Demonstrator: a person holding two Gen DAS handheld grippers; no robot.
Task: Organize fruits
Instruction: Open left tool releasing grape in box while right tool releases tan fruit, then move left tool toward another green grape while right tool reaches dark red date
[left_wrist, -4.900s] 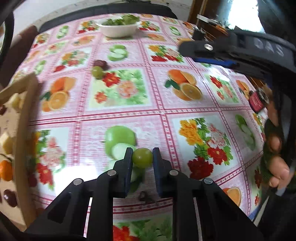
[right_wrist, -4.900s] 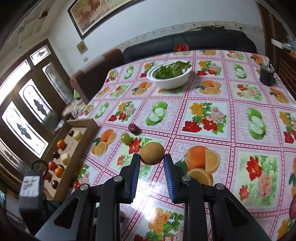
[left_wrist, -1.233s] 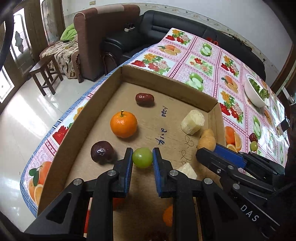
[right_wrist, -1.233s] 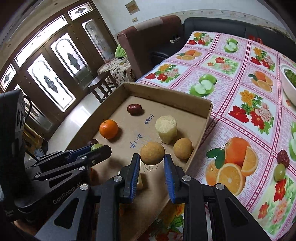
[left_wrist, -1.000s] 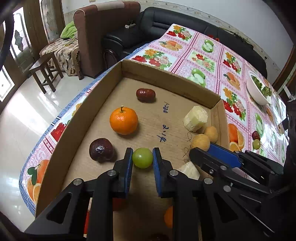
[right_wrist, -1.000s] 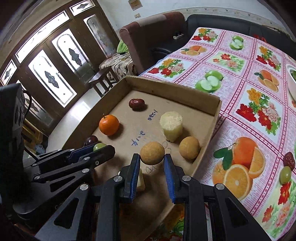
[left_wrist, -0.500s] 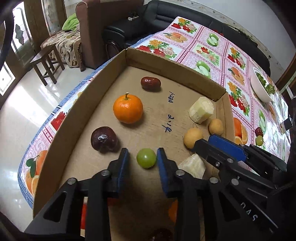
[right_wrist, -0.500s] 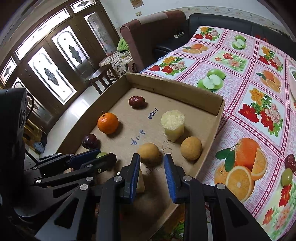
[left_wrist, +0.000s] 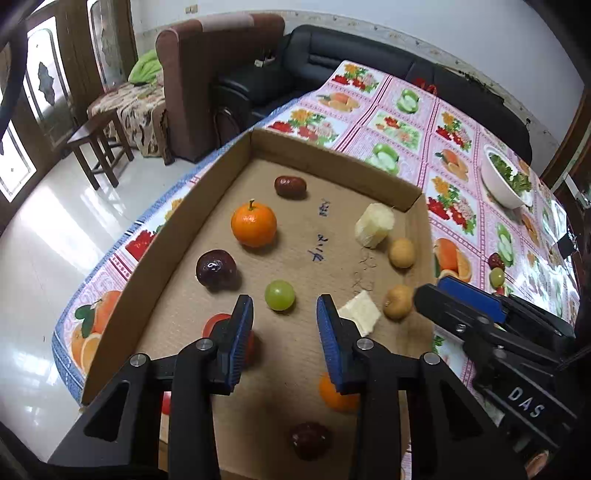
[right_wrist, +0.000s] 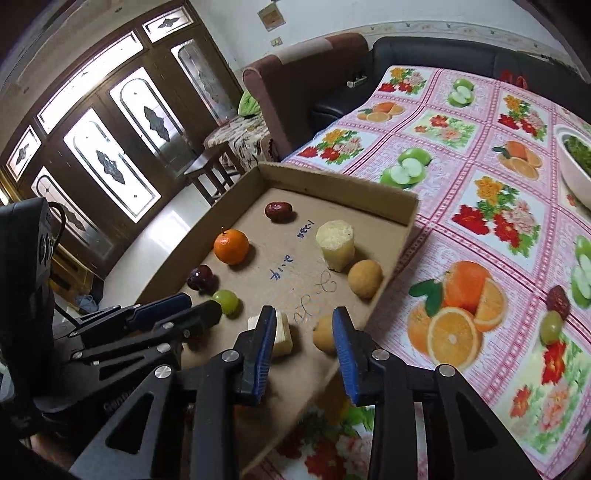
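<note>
The green grape (left_wrist: 279, 294), small, round, smooth and easily squashed, is seen lying in the cardboard box (left_wrist: 207, 177) at frame centre, let go by the half-open, empty left hand-held gripper (left_wrist: 284, 321), and is best pinched softly across its middle.

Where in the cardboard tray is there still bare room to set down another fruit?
The widest bare patch in the cardboard tray runs down the middle, around the blue handwriting, between the tangerine and the pale peeled chunk. The far strip behind the red date is also free. It is crowded near the tongs, around the green grape and white cube.
</note>
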